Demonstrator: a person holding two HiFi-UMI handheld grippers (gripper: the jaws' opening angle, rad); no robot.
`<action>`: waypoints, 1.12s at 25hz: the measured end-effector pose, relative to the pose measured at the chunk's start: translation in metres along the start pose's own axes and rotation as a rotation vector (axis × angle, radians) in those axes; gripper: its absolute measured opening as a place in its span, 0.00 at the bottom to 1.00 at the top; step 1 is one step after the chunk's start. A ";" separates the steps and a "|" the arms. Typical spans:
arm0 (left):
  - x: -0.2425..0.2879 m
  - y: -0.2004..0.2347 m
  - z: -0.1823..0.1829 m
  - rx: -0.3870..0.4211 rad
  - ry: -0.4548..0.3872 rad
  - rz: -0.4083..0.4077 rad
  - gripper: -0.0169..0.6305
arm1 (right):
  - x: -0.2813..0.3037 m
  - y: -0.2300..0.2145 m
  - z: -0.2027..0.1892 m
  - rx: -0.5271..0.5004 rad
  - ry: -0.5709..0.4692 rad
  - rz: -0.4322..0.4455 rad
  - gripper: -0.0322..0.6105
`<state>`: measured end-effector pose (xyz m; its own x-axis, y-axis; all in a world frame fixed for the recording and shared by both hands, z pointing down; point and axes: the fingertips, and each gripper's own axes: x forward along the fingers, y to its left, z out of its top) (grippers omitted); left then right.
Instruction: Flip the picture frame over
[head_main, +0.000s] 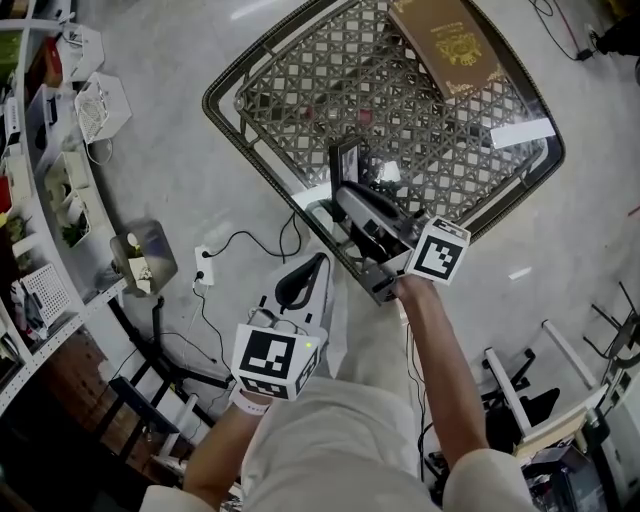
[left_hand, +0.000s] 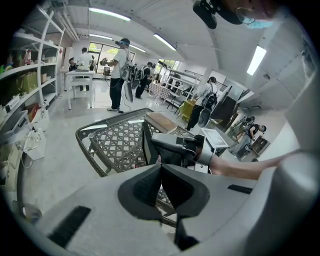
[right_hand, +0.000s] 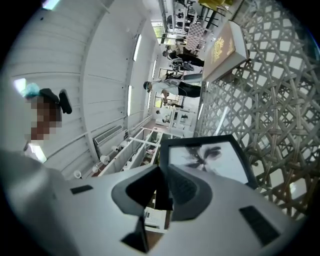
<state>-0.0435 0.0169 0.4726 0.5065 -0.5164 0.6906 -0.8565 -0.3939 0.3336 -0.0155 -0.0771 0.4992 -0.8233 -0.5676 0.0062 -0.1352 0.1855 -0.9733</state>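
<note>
On the left, our left gripper (left_hand: 161, 166) hangs off the near left edge of the wicker table (head_main: 300, 90), jaws pressed together on nothing. To its right, our right gripper (right_hand: 162, 170) has its jaws clamped on one edge of the black frame (right_hand: 207, 157), which stands on edge over the table's near part (picture side facing that gripper's camera). At the far right of the table lies a brown book (head_main: 447, 42).
</note>
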 end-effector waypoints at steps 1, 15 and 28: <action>0.000 -0.001 0.000 0.000 0.000 0.001 0.06 | 0.000 0.001 0.001 0.023 -0.012 0.019 0.17; 0.002 -0.007 -0.002 0.003 0.007 0.004 0.06 | -0.019 -0.009 0.013 0.248 -0.107 0.153 0.17; 0.012 -0.019 0.001 0.022 0.019 -0.019 0.06 | -0.053 -0.020 0.026 0.267 -0.178 0.152 0.17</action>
<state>-0.0216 0.0177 0.4741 0.5207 -0.4944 0.6960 -0.8441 -0.4200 0.3331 0.0454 -0.0716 0.5120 -0.7111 -0.6845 -0.1606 0.1496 0.0759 -0.9858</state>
